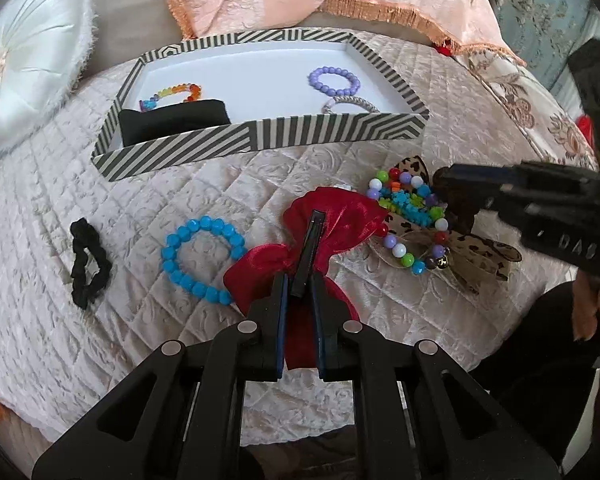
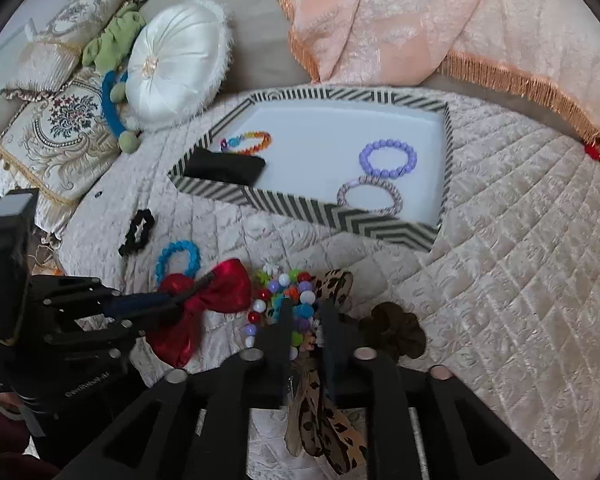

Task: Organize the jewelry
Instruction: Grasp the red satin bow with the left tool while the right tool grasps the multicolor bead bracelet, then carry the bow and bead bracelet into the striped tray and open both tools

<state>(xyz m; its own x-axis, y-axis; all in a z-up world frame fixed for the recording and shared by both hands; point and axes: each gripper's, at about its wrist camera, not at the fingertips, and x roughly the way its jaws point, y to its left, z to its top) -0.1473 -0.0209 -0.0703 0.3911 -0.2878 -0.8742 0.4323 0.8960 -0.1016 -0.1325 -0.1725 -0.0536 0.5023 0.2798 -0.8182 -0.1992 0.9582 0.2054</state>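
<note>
Surface: a quilted cream velvet bedspread (image 2: 520, 280), diamond-stitched, w/ a bed-like setup around it. Left tongs (image 1: 302, 280) are pressed onto the dark clip of a red satin bow (image 1: 332, 216), pinching it; the bow lies on the spread right at the tips. Just left of those tongs: a blue bead bracelet (image 1: 202, 254), and further left a black scrunchie (image 1: 86, 262).

Right tongs (image 2: 305, 312) are slightly spread, straddling a multicolor bead bracelet (image 2: 284, 292) that sits on a leopard-print bow (image 2: 324, 420); can't tell if the pads touch anything. Just right of them: a dark brown scrunchie (image 2: 396, 332).

Ahead of both tongs: a striped b/w tray (image 1: 260, 136) w/ white floor, holding a purple bead bracelet (image 2: 388, 158), a pale woven bracelet (image 2: 370, 196), a rainbow bracelet (image 2: 246, 142) and a black pouch (image 2: 224, 168) in its near-left corner.

Beyond the tray: a peach fringed throw (image 2: 400, 24). Left-ahead: a round white satin cushion (image 2: 176, 64), embroidered floral pillows (image 2: 60, 136), a green scrunchie-like item (image 2: 114, 40).
</note>
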